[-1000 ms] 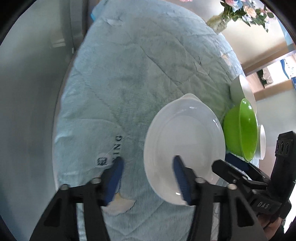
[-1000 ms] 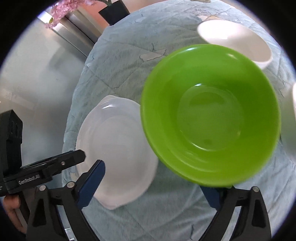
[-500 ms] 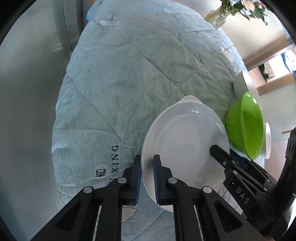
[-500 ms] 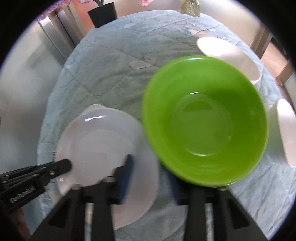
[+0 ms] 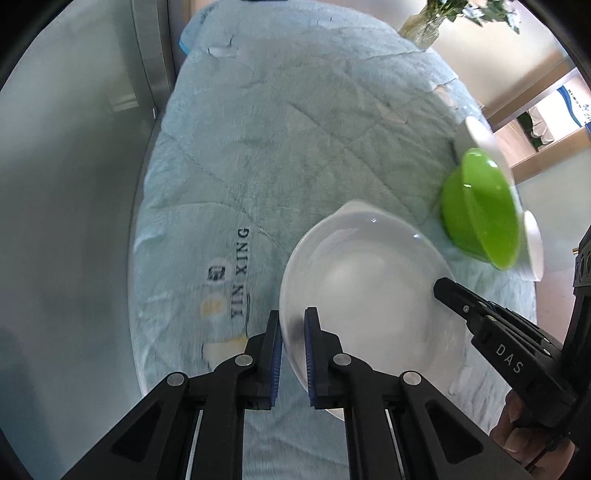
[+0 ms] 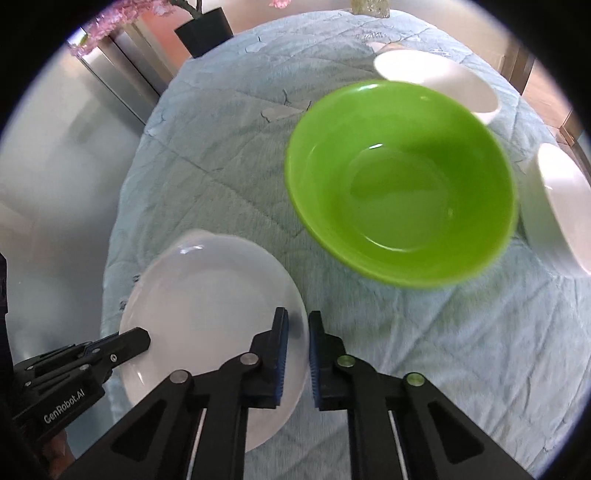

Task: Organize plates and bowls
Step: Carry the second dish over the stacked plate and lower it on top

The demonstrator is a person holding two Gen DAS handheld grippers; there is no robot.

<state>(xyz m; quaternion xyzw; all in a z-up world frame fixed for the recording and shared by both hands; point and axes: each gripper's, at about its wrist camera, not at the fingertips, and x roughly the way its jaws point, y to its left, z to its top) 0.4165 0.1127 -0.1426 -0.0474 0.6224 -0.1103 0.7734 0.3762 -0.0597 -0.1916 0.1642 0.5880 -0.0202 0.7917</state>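
Left wrist view: my left tool (image 5: 293, 354) is pinched narrow on the near-left rim of the translucent white plate (image 5: 365, 295), one blue pad under the edge and one over it. The plate sits low over the pale blue quilted cloth (image 5: 280, 147) that covers the bench, and I cannot tell whether its far edge touches the cloth. My right tool (image 5: 476, 314) reaches in from the right onto the opposite rim. Beyond the plate, apart from it, stand the green bowl (image 5: 480, 218) and two white bowls, one behind it (image 5: 480, 136) and one to its right (image 5: 533, 243). A vase of flowers (image 5: 424, 26) stands at the bench's far end.

Right wrist view: my right tool (image 6: 295, 350) is likewise closed narrow on the plate's (image 6: 207, 302) right rim, the edge caught between the pads. The left tool (image 6: 122, 343) grips the far side. The green bowl (image 6: 402, 184) lies ahead and to the right, empty, with a white bowl (image 6: 436, 77) just behind it and another (image 6: 561, 206) just beside it on the right.

As I judge it, the step in hand is the two-handed pick-up of the plate. The next move calls for both tools to rise level together, keeping the thin rim seated, and carry it to where the plates belong, steering clear of the bowls.
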